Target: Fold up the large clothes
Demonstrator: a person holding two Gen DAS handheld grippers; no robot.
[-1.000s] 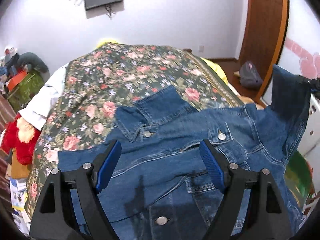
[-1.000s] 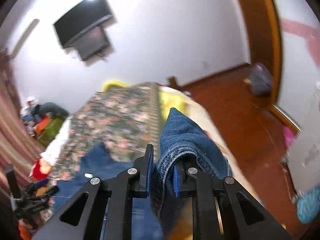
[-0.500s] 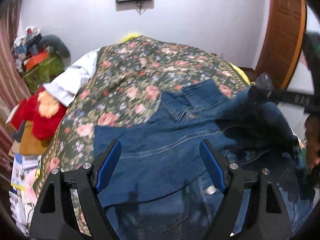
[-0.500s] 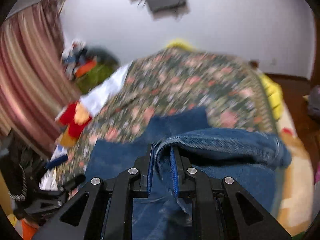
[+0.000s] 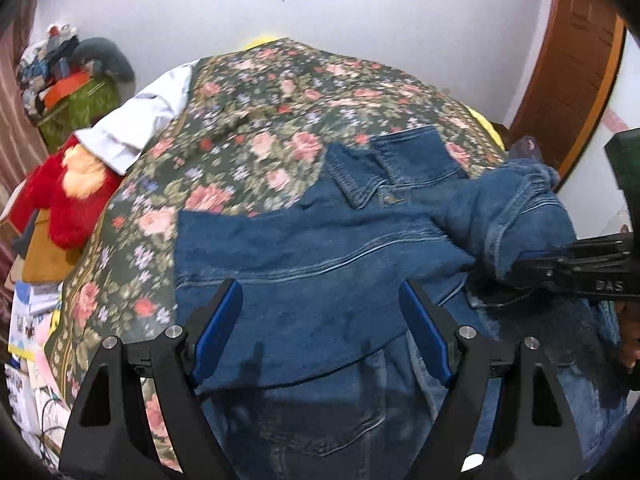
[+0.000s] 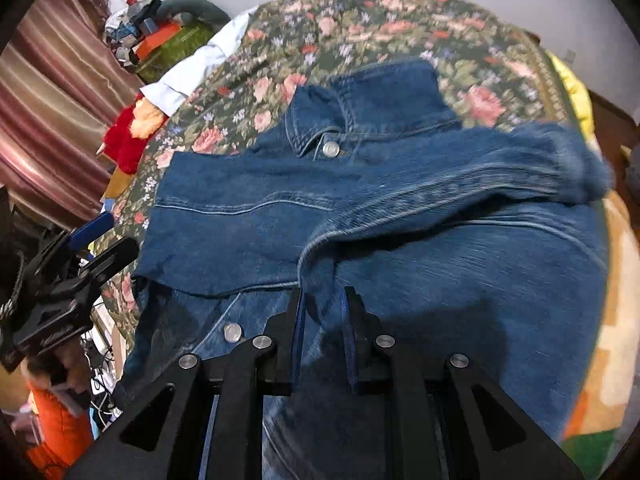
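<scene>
One denim jacket [image 5: 320,264], dark blue, heavy weave with pale topstitching and metal snap buttons, lies spread over the lower centre of both views on a bedspread [image 5: 256,120] of dark green cloth printed with pink roses. Collar at centre, folded flat; left panel turned over the body, its edge straight. Sleeve [image 6: 460,184], a thick rumpled tube, runs from the right of the frame down to the right gripper [image 6: 323,320], whose blue-padded jaws are clamped on its cuff. Left gripper [image 5: 320,332], black frame, blue pads, jaws wide apart above the folded panel, nothing between them. Upper left: green bin [image 5: 80,108] heaped with soft clutter; below it a red plush toy [image 5: 60,200]. Bare floral cloth above the jacket gives free room.
</scene>
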